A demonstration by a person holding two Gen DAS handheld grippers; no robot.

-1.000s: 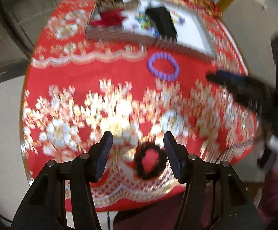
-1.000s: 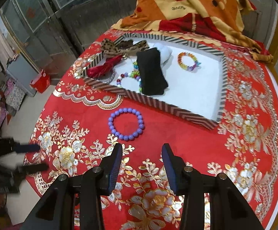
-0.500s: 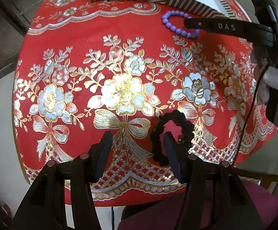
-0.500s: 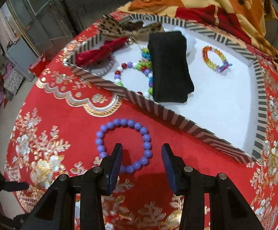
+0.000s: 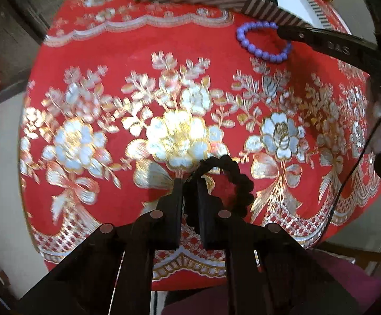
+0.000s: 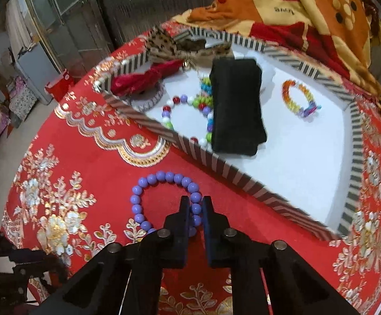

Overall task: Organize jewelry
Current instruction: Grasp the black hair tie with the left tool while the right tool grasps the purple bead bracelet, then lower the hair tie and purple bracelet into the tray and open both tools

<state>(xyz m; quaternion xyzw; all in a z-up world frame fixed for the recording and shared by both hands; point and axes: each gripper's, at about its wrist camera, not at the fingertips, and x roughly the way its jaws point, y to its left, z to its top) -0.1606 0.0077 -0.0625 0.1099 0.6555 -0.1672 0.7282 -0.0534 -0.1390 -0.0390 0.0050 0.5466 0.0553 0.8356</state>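
Observation:
My left gripper (image 5: 190, 183) is shut on a black bead bracelet (image 5: 239, 181) near the front edge of the red table. My right gripper (image 6: 196, 204) is shut on the right side of a purple bead bracelet (image 6: 148, 183), which lies on the cloth just in front of the striped tray (image 6: 232, 176); the bracelet also shows in the left wrist view (image 5: 253, 48). The tray's white floor holds a black pouch (image 6: 236, 105), a multicolour bead necklace (image 6: 185, 105), a rainbow bracelet (image 6: 297, 97), a red item (image 6: 143, 78) and a leopard-print bow (image 6: 169, 44).
A red tablecloth (image 5: 164, 60) with gold and silver flowers covers the round table. An orange and red blanket (image 6: 308, 8) lies behind the tray. The table edge drops to the floor at the left (image 5: 4, 170). A red box (image 6: 56, 86) stands on the floor.
Both grippers have closed: the left on the black bracelet, the right on the purple bracelet. The right gripper moved forward and down to the purple bracelet.

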